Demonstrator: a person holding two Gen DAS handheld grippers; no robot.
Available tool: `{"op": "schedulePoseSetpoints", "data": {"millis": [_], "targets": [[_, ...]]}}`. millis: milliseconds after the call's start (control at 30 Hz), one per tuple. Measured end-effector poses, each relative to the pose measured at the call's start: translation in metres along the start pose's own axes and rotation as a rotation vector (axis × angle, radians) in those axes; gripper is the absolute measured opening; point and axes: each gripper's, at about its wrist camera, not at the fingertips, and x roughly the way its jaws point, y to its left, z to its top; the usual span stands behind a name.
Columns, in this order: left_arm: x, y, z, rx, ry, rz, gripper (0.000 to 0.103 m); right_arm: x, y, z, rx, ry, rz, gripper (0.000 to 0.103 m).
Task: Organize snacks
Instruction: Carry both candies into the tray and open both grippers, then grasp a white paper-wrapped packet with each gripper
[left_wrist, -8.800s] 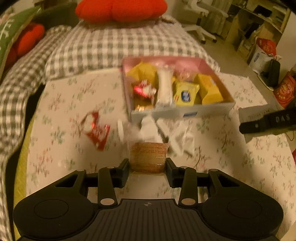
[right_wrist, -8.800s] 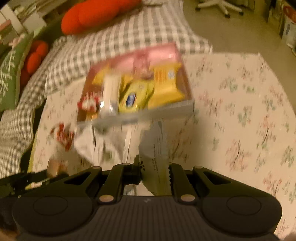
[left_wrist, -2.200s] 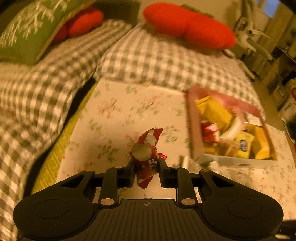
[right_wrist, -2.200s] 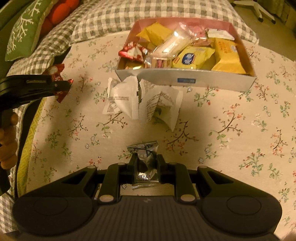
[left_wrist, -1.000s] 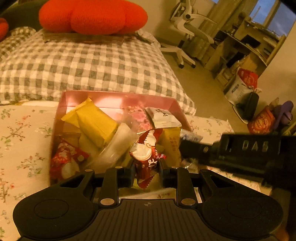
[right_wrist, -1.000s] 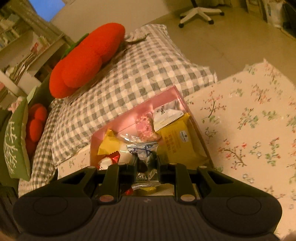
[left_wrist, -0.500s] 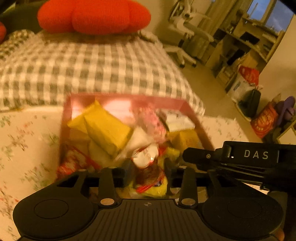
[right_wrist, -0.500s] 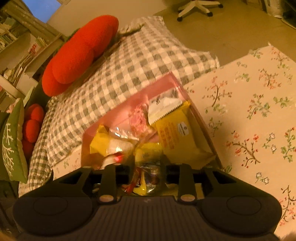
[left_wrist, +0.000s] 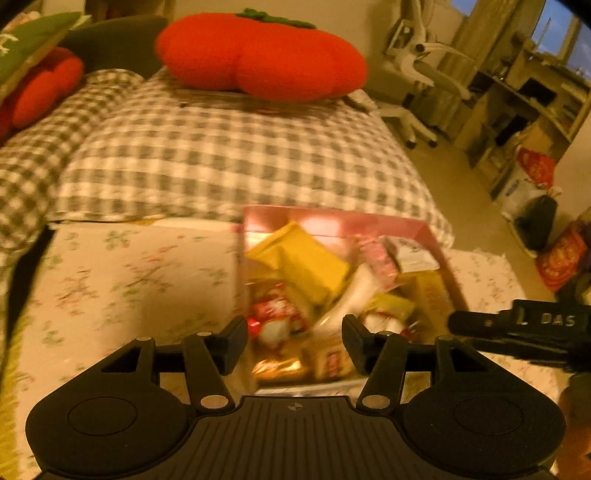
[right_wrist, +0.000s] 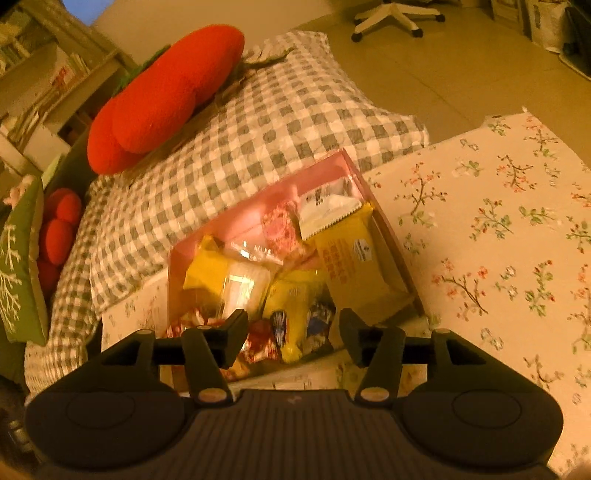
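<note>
A pink snack box (left_wrist: 332, 218) (right_wrist: 325, 166) sits on the floral cloth, filled with yellow packets (left_wrist: 303, 258) (right_wrist: 354, 254), a white packet (right_wrist: 325, 206) and red-and-white wrappers (left_wrist: 277, 310). My left gripper (left_wrist: 294, 332) hovers over the box's near end, its jaws opening with nothing between them; the red wrapper lies in the box below. My right gripper (right_wrist: 290, 328) also hangs over the near end, jaws opening and free of the silver-blue packet (right_wrist: 317, 325), which rests among the snacks. The right gripper's black arm (left_wrist: 517, 325) shows at the right of the left wrist view.
The floral tablecloth (right_wrist: 498, 229) (left_wrist: 129, 273) spreads on both sides of the box. Behind it lies a checked cushion (left_wrist: 221, 158) with a big red tomato pillow (left_wrist: 258, 55) (right_wrist: 166, 96). A green pillow (right_wrist: 18, 266) is at the far left, an office chair (left_wrist: 417, 74) beyond.
Both grippers opened and let their packets fall into the box: the red wrapper from the left, the silver-blue one from the right. The left gripper drew back and left.
</note>
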Motion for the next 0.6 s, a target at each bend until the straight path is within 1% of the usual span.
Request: {"op": "schedulePoseSetpoints", "data": {"millis": [100,200,267,333,400,467,533,600], "targets": [[-0.014,0.005,-0.01,-0.007,0.009,0.02,0.06,-0.012,0.009,-0.008,-0.041,0.013,-0.03,0.059],[-0.023,0.006,-0.024,-0.001,0.043,0.02,0.061,-0.019,0.017,-0.021,-0.091,0.058,-0.064,0.063],[-0.027,0.002,-0.035,0.026,0.067,0.031,0.062,-0.02,0.022,-0.032,-0.114,0.114,-0.062,0.066],[-0.031,-0.001,-0.046,0.046,0.095,0.057,0.063,-0.019,0.028,-0.041,-0.13,0.174,-0.06,0.071],[-0.031,0.0,-0.054,0.04,0.118,0.073,0.066,-0.019,0.035,-0.049,-0.157,0.226,-0.07,0.075],[-0.031,0.004,-0.062,0.007,0.138,0.076,0.071,-0.019,0.044,-0.059,-0.197,0.251,-0.074,0.082],[-0.028,0.008,-0.072,-0.024,0.179,0.099,0.074,-0.016,0.049,-0.072,-0.238,0.271,-0.065,0.096],[-0.025,0.01,-0.083,-0.012,0.228,0.126,0.075,-0.007,0.049,-0.088,-0.262,0.311,-0.058,0.098]]}}
